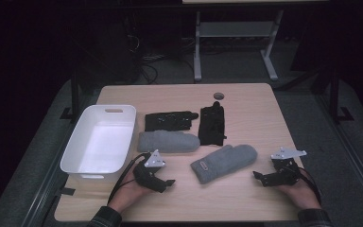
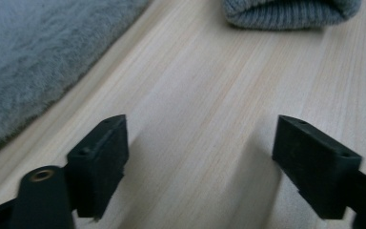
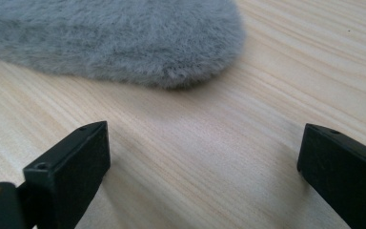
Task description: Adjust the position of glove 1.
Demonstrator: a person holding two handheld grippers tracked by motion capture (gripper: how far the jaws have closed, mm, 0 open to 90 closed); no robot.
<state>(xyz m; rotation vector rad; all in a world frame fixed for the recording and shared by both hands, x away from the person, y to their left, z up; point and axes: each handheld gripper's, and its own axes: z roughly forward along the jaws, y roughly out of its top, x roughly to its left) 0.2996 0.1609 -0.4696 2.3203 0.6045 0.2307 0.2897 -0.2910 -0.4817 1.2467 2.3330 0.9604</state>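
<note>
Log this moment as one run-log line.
left gripper: open, empty | right gripper: open, empty | near grey mitten: flat on table, between grippers, untouched | white bin: empty

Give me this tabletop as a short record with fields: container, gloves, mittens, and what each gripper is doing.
container: white bin, left side of table
black gloves: two, black glove beside upright black glove
grey mittens: far mitten next to the bin; near mitten between the grippers
left gripper: open, holds nothing
right gripper: open, holds nothing
</note>
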